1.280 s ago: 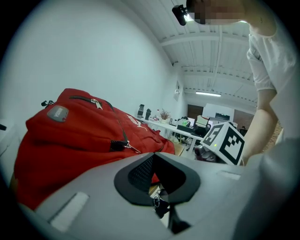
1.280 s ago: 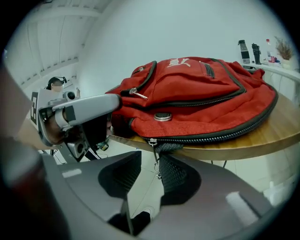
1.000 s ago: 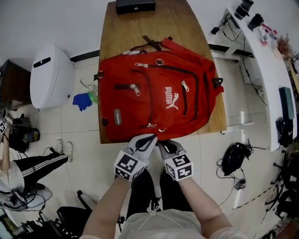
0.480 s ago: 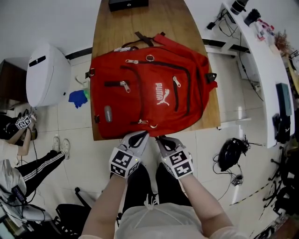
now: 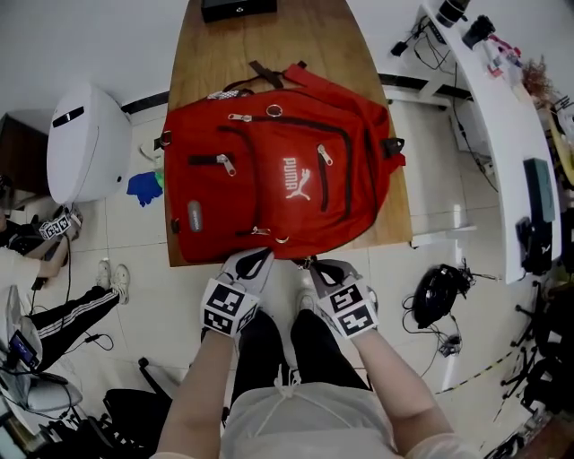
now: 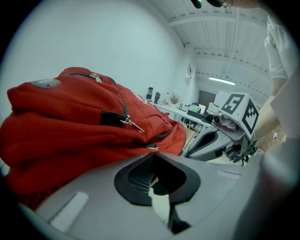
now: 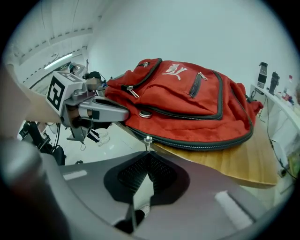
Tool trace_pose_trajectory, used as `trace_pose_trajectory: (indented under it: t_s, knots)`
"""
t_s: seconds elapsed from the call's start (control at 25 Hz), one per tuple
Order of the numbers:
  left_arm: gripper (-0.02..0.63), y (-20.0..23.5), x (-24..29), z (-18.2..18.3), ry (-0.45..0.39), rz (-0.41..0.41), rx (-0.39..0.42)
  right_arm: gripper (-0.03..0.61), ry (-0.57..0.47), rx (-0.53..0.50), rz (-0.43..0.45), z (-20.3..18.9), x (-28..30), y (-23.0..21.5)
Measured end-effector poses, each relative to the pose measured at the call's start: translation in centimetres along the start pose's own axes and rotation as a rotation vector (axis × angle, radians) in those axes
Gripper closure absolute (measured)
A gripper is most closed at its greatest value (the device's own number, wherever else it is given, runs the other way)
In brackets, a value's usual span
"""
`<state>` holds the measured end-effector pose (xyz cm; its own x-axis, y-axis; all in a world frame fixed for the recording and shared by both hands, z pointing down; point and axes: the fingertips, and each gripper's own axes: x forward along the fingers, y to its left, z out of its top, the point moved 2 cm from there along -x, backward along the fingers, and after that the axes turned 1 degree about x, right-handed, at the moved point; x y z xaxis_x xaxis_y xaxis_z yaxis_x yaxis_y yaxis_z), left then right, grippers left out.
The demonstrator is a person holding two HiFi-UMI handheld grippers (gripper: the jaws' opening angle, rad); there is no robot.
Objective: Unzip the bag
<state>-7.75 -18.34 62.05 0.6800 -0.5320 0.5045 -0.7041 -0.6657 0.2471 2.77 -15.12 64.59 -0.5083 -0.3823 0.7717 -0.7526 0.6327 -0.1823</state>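
A red backpack (image 5: pixel 278 179) lies flat on the wooden table (image 5: pixel 269 45), front pockets up. My left gripper (image 5: pixel 254 260) is at its near edge. In the left gripper view the left gripper (image 6: pixel 152 176) has its pads together just under the red fabric (image 6: pixel 70 126), apparently nipping that edge. My right gripper (image 5: pixel 311 265) is beside it, shut on the small metal zip pull (image 7: pixel 148 139) of the dark zip track (image 7: pixel 201 144) along the bag's near side. The right gripper (image 7: pixel 148 154) has that pull sticking up from its tips.
A black box (image 5: pixel 238 9) sits at the table's far end. A white rounded appliance (image 5: pixel 81 143) and a blue cloth (image 5: pixel 143 188) are on the floor at left. A white desk (image 5: pixel 484 108) stands at right, and a black object (image 5: pixel 435 296) lies on the floor below it.
The bag and table sit higher and further left in the head view. Both grippers stay at the bag's near edge, but their marker cubes have spread further apart.
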Motion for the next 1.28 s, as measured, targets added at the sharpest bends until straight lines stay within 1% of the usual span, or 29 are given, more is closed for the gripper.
trace_pose_trajectory:
  t_s: [0.12, 0.24, 0.32, 0.48, 0.6, 0.72, 0.84, 0.96, 1.08, 1.28]
  knots:
    - [0.607, 0.0, 0.0, -0.1, 0.013, 0.008, 0.001, 0.569, 0.019, 0.027, -0.027, -0.9, -1.0, -1.9]
    - [0.607, 0.1, -0.1, -0.2, 0.04, 0.037, 0.041, 0.569, 0.023, 0.076, -0.038, -1.6, -1.6, -3.6]
    - [0.607, 0.1, 0.0, -0.3, 0.062, 0.069, 0.068, 0.569, 0.027, 0.076, -0.048, -1.8, -2.1, -4.4]
    - [0.607, 0.1, 0.4, -0.4, 0.078, 0.109, 0.059, 0.569, 0.051, 0.067, -0.084, -2.0, -3.3, -6.4]
    - [0.607, 0.1, 0.5, -0.4, 0.091, 0.098, 0.061, 0.569, 0.067, 0.08, -0.108, -2.2, -4.4, -8.6]
    - [0.607, 0.0, 0.5, -0.5, 0.111, 0.082, 0.088, 0.569, 0.086, 0.071, -0.125, -2.2, -5.4, -10.4]
    - [0.606, 0.1, 0.5, -0.5, 0.117, 0.085, 0.09, 0.569, 0.094, 0.061, -0.131, -1.9, -6.2, -11.9]
    - [0.606, 0.0, 0.4, -0.5, 0.116, 0.097, 0.094, 0.569, 0.107, 0.03, -0.142, -1.5, -6.9, -12.8]
    - [0.606, 0.1, 0.5, -0.6, 0.111, 0.087, 0.084, 0.569, 0.118, -0.003, -0.164, -0.8, -7.6, -14.1]
    - [0.606, 0.2, 0.5, -0.5, 0.116, 0.063, 0.076, 0.568, 0.109, 0.033, -0.176, -0.1, -7.8, -16.1]
